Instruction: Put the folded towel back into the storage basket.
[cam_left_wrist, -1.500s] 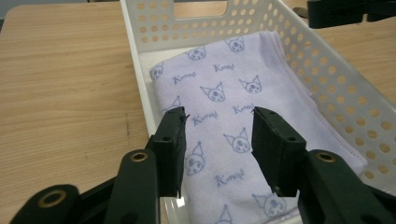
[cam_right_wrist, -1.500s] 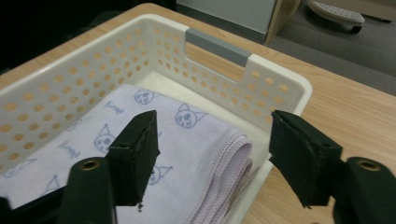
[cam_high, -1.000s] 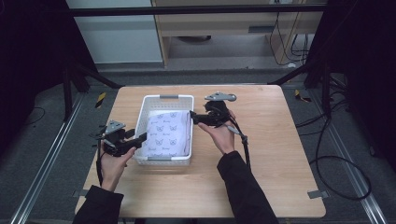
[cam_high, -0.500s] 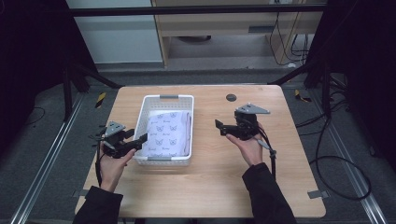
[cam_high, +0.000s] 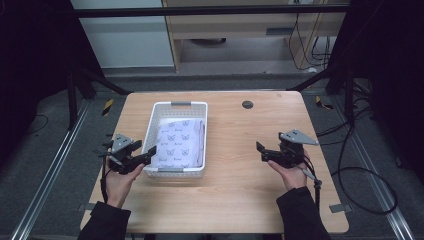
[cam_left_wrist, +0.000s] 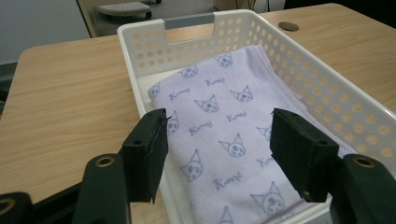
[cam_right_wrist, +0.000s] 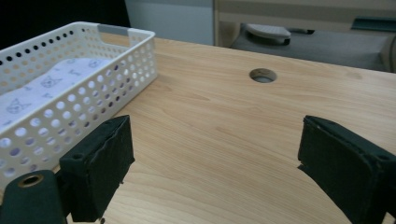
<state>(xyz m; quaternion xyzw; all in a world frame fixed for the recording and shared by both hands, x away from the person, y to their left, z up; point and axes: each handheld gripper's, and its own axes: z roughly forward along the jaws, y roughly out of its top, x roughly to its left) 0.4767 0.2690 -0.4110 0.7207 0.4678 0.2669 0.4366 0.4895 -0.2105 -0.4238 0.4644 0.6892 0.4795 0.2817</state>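
A white perforated basket (cam_high: 172, 108) stands on the wooden table, left of centre. Inside it lies a folded lilac cloth (cam_high: 181, 142) printed with small cat faces, also seen as the cloth (cam_left_wrist: 224, 140) in the left gripper view. My left gripper (cam_high: 148, 154) hovers at the basket's near left corner, open, jaws pointing over the rim with nothing between them. My right gripper (cam_high: 259, 151) is held over bare table well to the right of the basket (cam_right_wrist: 70, 88), open and empty.
A round cable hole (cam_high: 247, 104) sits in the table (cam_high: 235, 195) behind the right gripper. Cables (cam_high: 350, 165) hang off the table's right side. A wooden cabinet and metal frame rails lie beyond the far edge.
The right gripper has pulled away from the basket's right rim, moving right and toward the near edge, open throughout. The left gripper has stayed beside the basket's near left corner.
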